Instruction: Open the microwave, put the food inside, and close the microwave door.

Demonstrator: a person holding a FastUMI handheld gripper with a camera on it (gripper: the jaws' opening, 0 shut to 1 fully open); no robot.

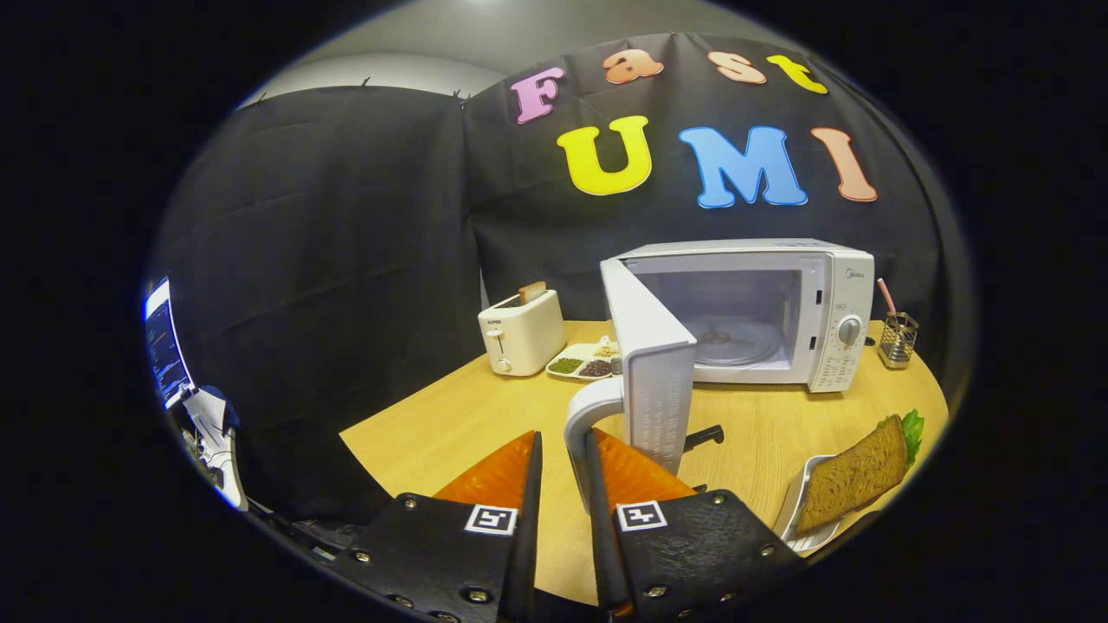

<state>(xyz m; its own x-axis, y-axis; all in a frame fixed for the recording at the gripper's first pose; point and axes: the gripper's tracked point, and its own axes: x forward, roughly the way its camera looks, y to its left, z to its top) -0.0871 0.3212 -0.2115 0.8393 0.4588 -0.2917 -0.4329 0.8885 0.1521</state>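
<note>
Tabletop, wooden, round-edged, carries everything. Microwave sits at 1 o'clock beyond the claw, cavity bare, turntable visible. Its door is swung wide toward the claw; the door handle stands between the fingers. Claw: fingers slightly apart, the handle close against the right one; cannot tell whether both press on it. Toaster at 11 o'clock, a slice poking up. Sandwich on a white dish at 3 o'clock, just right of the fingers. Divided snack plate between toaster and microwave. Mesh cup right of the microwave.
</note>
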